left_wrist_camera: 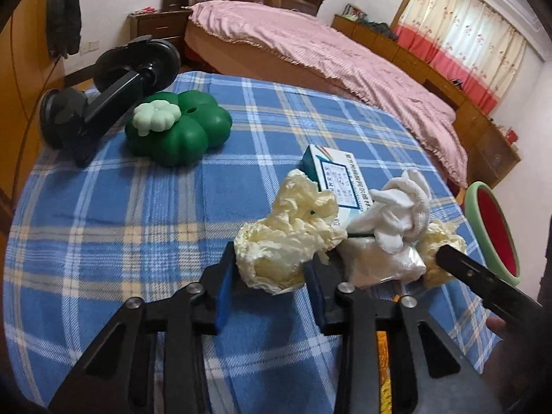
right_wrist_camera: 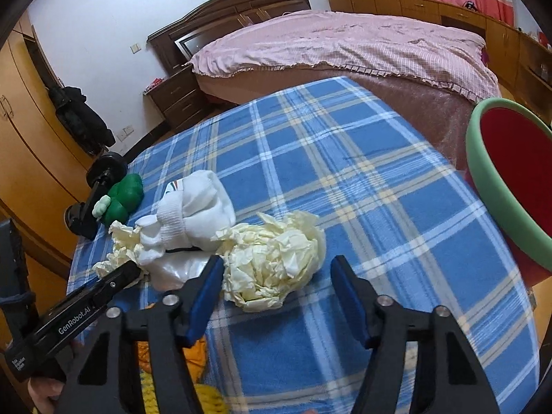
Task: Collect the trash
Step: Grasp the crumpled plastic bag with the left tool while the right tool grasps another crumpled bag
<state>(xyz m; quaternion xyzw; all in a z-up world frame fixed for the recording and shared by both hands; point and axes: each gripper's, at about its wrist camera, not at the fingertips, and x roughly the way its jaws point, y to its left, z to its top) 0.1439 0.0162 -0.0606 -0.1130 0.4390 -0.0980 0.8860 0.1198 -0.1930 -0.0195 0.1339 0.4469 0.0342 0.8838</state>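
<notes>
A crumpled cream tissue (left_wrist_camera: pixel 276 241) lies on the blue plaid table (left_wrist_camera: pixel 138 207). My left gripper (left_wrist_camera: pixel 270 281) has its jaws on both sides of it, touching it. A second crumpled cream tissue (right_wrist_camera: pixel 276 262) lies in front of my right gripper (right_wrist_camera: pixel 276 293), which is open with the tissue near its left finger. A red bin with a green rim (right_wrist_camera: pixel 507 186) stands at the table's right edge; it also shows in the left wrist view (left_wrist_camera: pixel 493 227). White socks (right_wrist_camera: pixel 193 214) and a clear plastic bag (left_wrist_camera: pixel 383 262) lie between the tissues.
A green clover-shaped box (left_wrist_camera: pixel 176 127) and a black suction mount (left_wrist_camera: pixel 103 93) sit at the far left of the table. A small blue-and-white carton (left_wrist_camera: pixel 338 176) lies behind the socks. A pink bed (left_wrist_camera: pixel 327 48) stands beyond the table.
</notes>
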